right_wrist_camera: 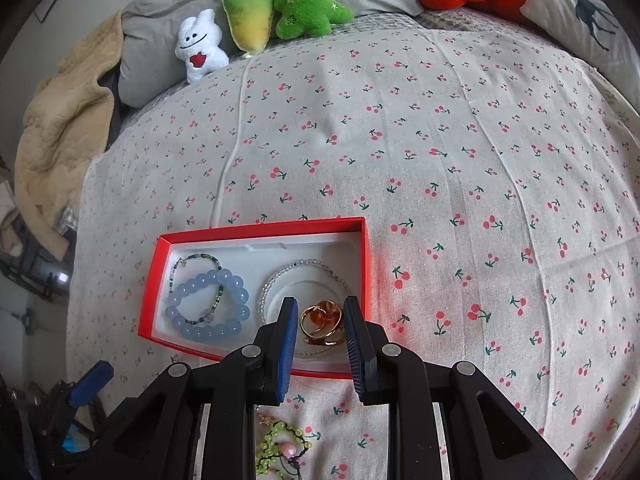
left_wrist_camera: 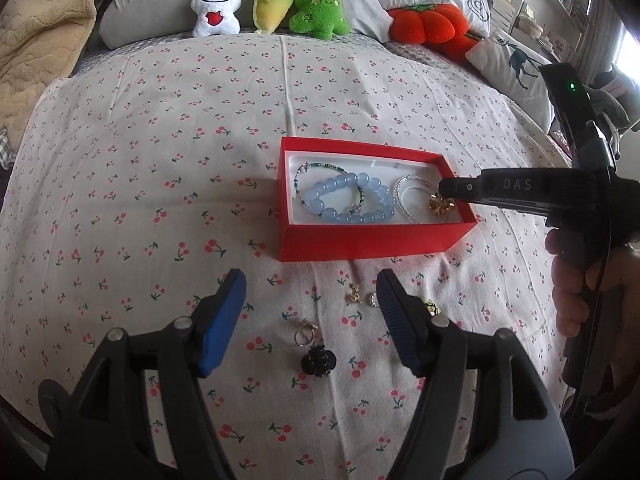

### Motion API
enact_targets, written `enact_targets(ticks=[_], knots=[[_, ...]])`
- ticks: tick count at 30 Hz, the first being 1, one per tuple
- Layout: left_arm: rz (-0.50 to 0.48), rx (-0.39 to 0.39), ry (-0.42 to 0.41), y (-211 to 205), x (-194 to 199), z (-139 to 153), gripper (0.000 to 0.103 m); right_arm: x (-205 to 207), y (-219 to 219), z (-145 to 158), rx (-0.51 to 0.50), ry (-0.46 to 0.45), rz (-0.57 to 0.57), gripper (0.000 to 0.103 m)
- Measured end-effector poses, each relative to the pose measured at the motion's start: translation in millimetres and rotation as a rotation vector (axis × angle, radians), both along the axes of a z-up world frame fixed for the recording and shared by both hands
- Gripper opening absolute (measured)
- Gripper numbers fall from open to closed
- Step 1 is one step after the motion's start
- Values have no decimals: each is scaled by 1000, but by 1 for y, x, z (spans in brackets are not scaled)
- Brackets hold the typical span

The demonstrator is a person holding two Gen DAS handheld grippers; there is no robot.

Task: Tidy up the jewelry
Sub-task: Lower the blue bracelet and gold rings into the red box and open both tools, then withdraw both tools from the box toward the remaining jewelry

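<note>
Left gripper (left_wrist_camera: 310, 298) is hanging spread and empty above loose rings (left_wrist_camera: 306, 334) on the bedspread (left_wrist_camera: 160, 160). Beyond, right gripper (right_wrist_camera: 320, 334) is bracketing a gold ring (right_wrist_camera: 322, 326) inside the red box (right_wrist_camera: 154, 292); whether its pads are pinching is unclear. A snagged ring may be lifting out again.

Left gripper (left_wrist_camera: 310, 316): black plastic linkage arms, silver pivot screws, ribbed blue pads (left_wrist_camera: 224, 320). Right gripper (right_wrist_camera: 320, 344): identical build.
</note>
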State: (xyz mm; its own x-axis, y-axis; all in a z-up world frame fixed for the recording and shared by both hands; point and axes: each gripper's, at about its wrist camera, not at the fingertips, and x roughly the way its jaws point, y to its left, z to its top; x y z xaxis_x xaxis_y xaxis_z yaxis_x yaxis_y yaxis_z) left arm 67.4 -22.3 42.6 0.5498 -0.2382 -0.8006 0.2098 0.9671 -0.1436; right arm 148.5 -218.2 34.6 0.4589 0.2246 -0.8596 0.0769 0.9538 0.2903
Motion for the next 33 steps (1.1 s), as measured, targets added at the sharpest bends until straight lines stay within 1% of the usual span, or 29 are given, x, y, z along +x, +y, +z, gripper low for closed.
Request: enact_targets(ticks=[3,4,5,7,11,14,17,20,23,25,33], knots=[[-9,14,-2,-2,-7,-1,77,-5,-3,2,25,3,10,30],[-9,21,-1,-2,-10,-2,79,-9,-3,4,37,0,19,36],[-9,26,2,-3,-12,-3,79,-12,-3,7,35,-6,24,52],[-11,29,16,-2,-17,-6,82,-22,-2,13,4,-39,30,68],[-10,41,38,0,-26,-12,83,-40,2,21,-76,-75,84,68],[-9,67,43,1,-34,-17,84,-55,1,21,-106,-86,104,70],[-7,84,49,5,-42,-21,84,-69,-1,18,-122,-91,113,74],[-1,96,56,9,-51,-25,85,-81,-1,14,-130,-96,122,76],[11,110,63,14,-58,-30,90,-91,-2,7,-124,-99,121,81],[16,112,67,17,-62,-34,97,-97,-1,2,-123,-93,118,81],[32,136,74,32,-76,-53,100,-113,8,-24,-138,-56,130,82]])
